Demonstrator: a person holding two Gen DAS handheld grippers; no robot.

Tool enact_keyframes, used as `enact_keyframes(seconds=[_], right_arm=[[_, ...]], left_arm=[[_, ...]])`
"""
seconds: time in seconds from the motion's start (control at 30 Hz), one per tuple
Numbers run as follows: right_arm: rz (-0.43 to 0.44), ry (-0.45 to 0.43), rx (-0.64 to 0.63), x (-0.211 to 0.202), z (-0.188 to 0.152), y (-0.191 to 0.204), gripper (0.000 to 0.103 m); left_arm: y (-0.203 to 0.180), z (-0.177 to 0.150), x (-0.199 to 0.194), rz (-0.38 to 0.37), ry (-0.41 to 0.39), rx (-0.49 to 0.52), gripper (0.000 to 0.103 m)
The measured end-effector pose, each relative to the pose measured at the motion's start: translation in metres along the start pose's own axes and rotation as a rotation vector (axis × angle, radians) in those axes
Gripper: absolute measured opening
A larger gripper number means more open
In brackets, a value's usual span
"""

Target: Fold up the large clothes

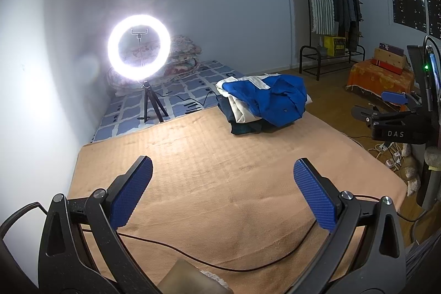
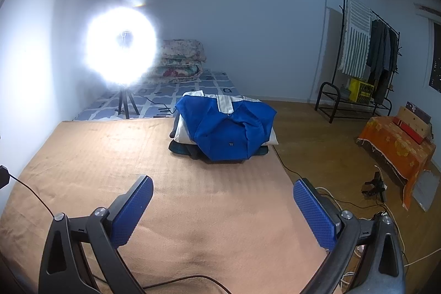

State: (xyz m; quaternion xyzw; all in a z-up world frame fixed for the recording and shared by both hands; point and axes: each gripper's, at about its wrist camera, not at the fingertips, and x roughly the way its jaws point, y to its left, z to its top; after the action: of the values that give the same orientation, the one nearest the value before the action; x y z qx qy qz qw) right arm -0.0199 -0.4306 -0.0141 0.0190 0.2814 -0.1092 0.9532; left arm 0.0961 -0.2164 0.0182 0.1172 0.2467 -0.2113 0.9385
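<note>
Nearest, the left gripper (image 1: 223,192) hangs over the tan blanket (image 1: 215,183) with its blue fingers (image 1: 132,194) spread wide, holding nothing. The right gripper (image 2: 223,208) is likewise spread wide and empty. Farther on, at the blanket's far right edge, a blue and white garment (image 2: 228,128) tops a folded clothes stack (image 2: 182,146), its long axis running left to right, collar toward the far wall. Beyond, a ring light (image 1: 139,46) glares.
</note>
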Motion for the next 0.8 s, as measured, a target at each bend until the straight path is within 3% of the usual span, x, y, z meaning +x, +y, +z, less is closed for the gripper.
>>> enact_keyframes(seconds=[0.8], right_arm=[[0.005,0.005,-0.008,0.0017,-0.0061,0.0015,0.103]], left_arm=[[-0.0005,-0.0017,-0.0067,0.033,-0.009,0.004,0.103]])
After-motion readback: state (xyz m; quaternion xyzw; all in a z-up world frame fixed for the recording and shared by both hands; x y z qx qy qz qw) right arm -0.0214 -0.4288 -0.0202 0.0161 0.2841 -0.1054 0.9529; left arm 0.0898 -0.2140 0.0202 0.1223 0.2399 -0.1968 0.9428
